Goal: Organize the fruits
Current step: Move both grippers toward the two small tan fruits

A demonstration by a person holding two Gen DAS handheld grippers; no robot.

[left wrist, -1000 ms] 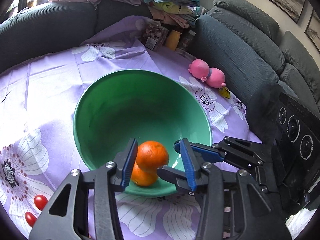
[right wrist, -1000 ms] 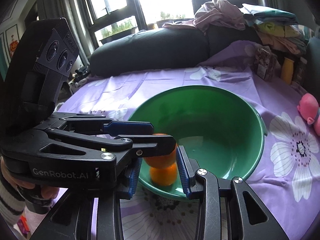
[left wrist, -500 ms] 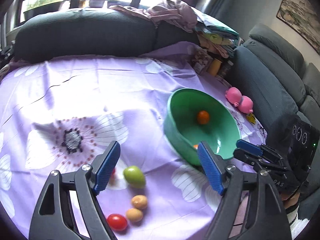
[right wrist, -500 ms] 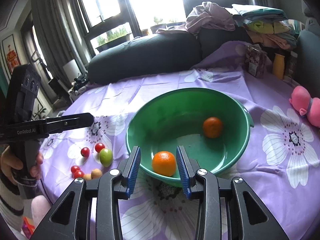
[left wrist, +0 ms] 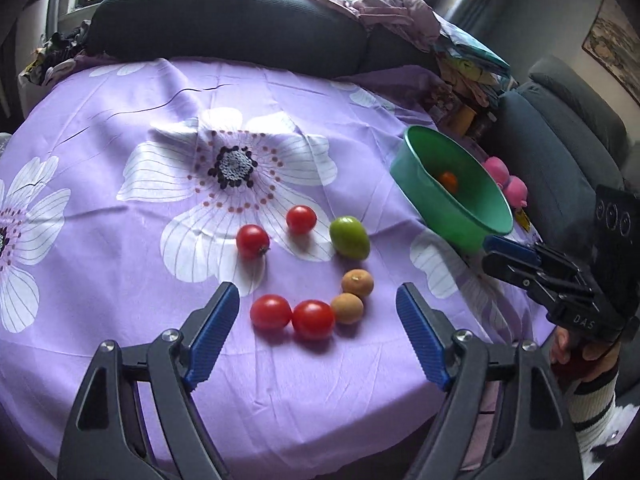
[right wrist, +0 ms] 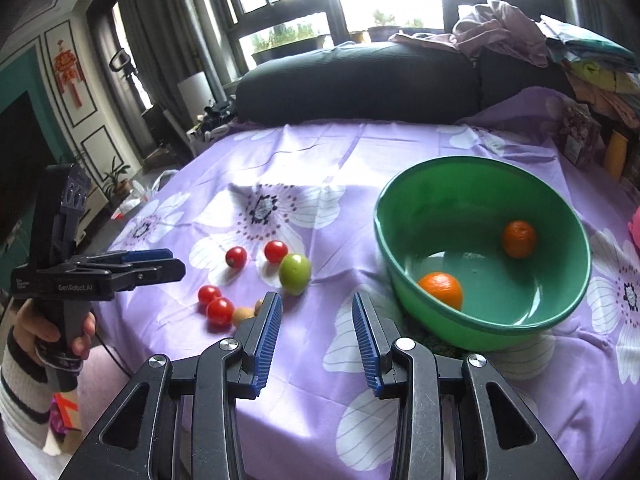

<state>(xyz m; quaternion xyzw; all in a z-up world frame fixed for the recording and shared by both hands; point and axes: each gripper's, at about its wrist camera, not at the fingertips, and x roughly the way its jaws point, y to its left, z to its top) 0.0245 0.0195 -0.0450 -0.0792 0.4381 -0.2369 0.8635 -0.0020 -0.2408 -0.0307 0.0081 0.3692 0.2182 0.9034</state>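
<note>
Two oranges already lie in the green bowl; tomatoes and other small fruits remain just ahead of the left hand-held gripper, jaws apart and empty.

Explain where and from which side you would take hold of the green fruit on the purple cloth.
Grip the green fruit across its narrower middle, coming from above. It is egg-shaped and lies on its side, so its flanks give the pads the flattest seat. A red tomato sits close on one side and a brown fruit nearby, so a low sideways approach looks crowded.
</note>
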